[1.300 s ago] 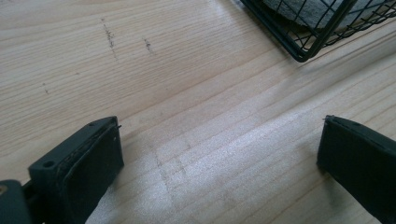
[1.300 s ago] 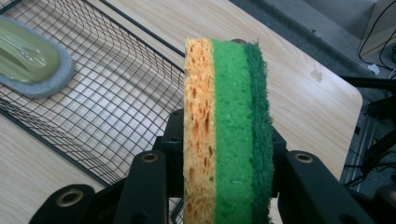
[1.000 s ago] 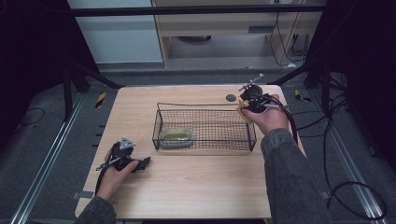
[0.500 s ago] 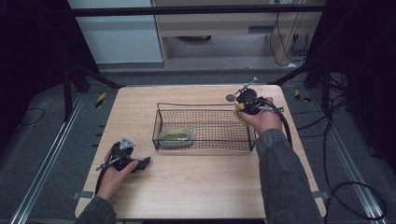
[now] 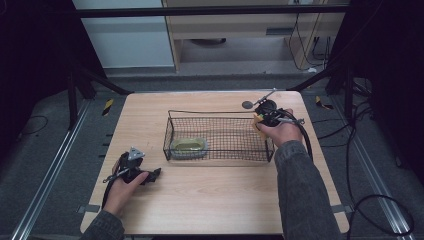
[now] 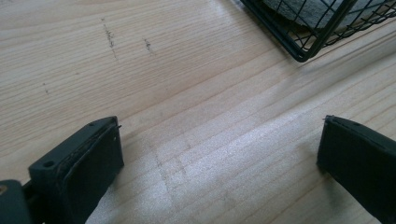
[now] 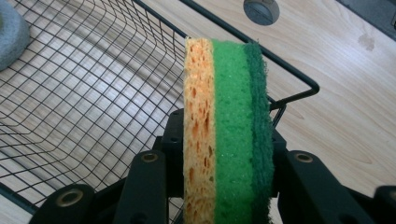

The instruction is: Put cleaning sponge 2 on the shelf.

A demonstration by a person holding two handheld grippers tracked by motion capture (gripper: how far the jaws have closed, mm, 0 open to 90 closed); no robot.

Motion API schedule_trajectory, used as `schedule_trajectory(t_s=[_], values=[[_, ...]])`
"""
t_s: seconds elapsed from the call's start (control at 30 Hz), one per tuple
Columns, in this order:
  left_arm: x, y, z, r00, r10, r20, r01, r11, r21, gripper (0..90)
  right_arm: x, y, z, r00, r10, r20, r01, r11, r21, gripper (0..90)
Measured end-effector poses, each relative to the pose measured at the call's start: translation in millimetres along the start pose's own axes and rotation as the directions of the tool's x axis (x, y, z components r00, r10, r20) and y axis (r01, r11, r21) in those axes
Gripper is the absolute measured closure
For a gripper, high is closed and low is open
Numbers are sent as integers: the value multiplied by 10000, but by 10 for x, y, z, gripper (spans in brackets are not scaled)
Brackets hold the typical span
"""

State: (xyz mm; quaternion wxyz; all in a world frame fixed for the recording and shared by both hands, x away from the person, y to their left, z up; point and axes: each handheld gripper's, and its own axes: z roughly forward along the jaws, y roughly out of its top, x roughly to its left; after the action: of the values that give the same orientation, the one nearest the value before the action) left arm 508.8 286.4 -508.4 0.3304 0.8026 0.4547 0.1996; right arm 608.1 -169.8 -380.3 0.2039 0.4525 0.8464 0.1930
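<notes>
A sponge [image 7: 229, 126] with a yellow side, a green middle and a dark green scouring face stands on edge between the jaws of my right gripper [image 7: 226, 179], which is shut on it. It hangs over the right end of a black wire basket [image 7: 289, 70]. In the high view the right gripper [image 5: 261, 120] is at the basket's [image 5: 220, 112] far right corner, the sponge [image 5: 257, 121] showing as a yellow patch. My left gripper [image 5: 151, 174] rests on the table at the front left, open and holding nothing. Its own view shows the jaws [image 6: 219, 140] wide apart over bare wood.
A grey dish with something yellow-green in it [image 5: 189, 146] lies at the basket's left end. A small grey disc [image 5: 247, 105] sits on the table behind the basket. The basket's near left corner [image 6: 303, 44] is just ahead of the left gripper. The wooden table [image 5: 210, 200] is bare in front.
My right hand has come down and a little leftward with the sponge, closer to the basket's right end. The left hand has stayed where it was.
</notes>
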Motion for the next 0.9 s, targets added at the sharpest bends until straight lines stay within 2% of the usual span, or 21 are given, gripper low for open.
schedule_trajectory(t_s=[0.43, 0.57, 0.9], values=[[2, 0, -2, 10000, 24, -1, -24, 10000, 25, 0, -13, -77, 148, 9996, 268, -128, -265, 9994, 214, 645], [2, 1, -2, 10000, 23, 3, -23, 10000, 28, 0, 3, -91, 207, 9999, 90, -87, -87, 9994, 341, 645], [2, 1, -1, 10000, 19, -2, -19, 10000, 22, 0, 41, -79, 282, 10000, 19, 40, -21, 9989, 474, 645]])
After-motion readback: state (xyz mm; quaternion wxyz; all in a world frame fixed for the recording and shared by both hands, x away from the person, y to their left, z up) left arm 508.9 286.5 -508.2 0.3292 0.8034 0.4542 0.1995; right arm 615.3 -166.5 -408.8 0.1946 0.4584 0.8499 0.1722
